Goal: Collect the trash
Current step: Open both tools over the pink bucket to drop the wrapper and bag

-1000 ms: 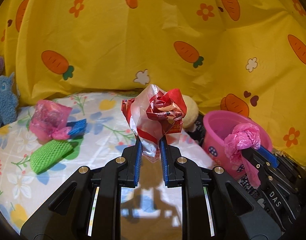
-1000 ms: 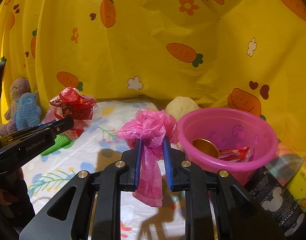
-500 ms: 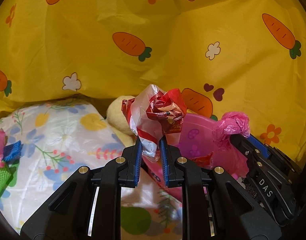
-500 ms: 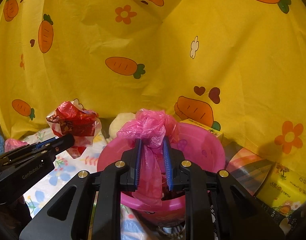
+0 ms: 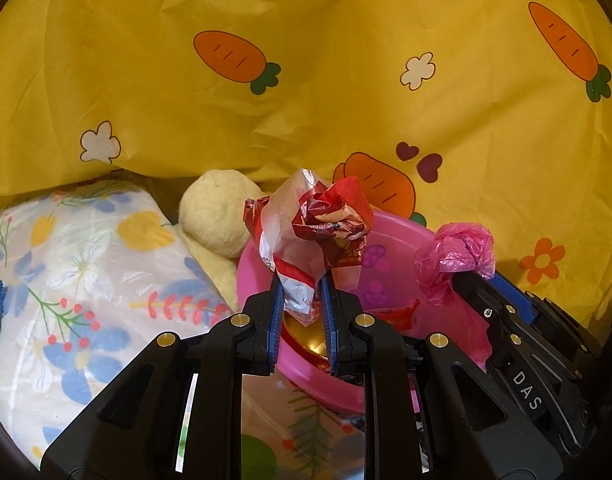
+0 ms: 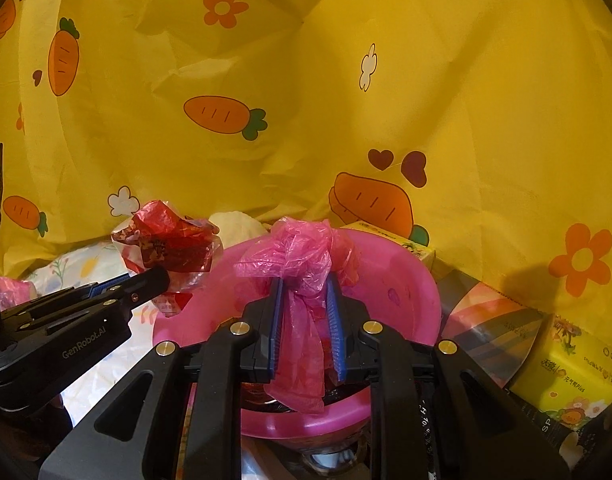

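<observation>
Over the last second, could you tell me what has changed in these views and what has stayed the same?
Both grippers have swung across from the flowered sheet to the pink basin. The left gripper now holds its red and white wrapper at the basin's near rim, and the right gripper holds its pink plastic bag over the bowl. Unchanged: both grips stay clamped; nothing has been dropped.

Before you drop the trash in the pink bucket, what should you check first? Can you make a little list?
1. Left gripper holds the red-and-white wrapper: ok.
2. Right gripper holds the pink plastic bag: ok.
3. Pink bag over the pink bucket: ok.
4. Wrapper over the bucket: ok in the left view, though near its rim.
5. Room inside the bucket: ok, only a few things lie at the bottom.
6. Grippers apart from each other: ok.
</observation>
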The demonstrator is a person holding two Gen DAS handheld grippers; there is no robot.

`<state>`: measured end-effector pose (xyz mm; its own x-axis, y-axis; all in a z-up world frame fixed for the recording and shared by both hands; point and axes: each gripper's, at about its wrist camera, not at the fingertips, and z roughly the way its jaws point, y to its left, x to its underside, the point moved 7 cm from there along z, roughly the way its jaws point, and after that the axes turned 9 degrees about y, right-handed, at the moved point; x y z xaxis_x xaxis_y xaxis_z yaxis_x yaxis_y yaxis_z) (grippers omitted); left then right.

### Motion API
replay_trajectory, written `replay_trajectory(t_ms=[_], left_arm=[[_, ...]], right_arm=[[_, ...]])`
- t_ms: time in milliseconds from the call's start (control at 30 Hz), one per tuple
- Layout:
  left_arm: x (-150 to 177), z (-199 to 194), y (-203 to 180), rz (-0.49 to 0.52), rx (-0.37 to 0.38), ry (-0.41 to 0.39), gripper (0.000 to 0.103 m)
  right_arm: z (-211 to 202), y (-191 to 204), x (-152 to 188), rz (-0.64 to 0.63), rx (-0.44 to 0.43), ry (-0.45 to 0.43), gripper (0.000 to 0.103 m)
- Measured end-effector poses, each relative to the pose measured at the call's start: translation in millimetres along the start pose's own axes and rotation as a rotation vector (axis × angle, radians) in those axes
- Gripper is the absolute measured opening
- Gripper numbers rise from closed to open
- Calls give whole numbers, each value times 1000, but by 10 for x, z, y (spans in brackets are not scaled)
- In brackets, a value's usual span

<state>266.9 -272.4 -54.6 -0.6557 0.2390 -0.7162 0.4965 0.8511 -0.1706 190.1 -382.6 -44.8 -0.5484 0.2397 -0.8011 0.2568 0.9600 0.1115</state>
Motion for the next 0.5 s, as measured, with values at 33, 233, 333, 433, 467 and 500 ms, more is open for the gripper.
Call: replay_trajectory(t_ms=[33, 233, 333, 433, 467, 500], left_arm=[[3, 19, 4, -1, 3, 4, 17], [26, 140, 20, -26, 43, 29, 17], [36, 197, 4, -29, 60, 37, 18], [48, 244, -3, -38, 80, 48, 18], [49, 259, -7, -39, 85, 50, 18], [55, 271, -13, -37, 95, 53, 19]], right_arm=[[12, -1, 0, 0, 1, 2, 22], [92, -16, 7, -6, 9, 15, 22], [128, -28, 8, -3, 11, 18, 22], [142, -35, 15, -1, 14, 20, 22], [144, -38, 14, -1, 17, 19, 22], [147, -38, 13, -1, 15, 17, 23]])
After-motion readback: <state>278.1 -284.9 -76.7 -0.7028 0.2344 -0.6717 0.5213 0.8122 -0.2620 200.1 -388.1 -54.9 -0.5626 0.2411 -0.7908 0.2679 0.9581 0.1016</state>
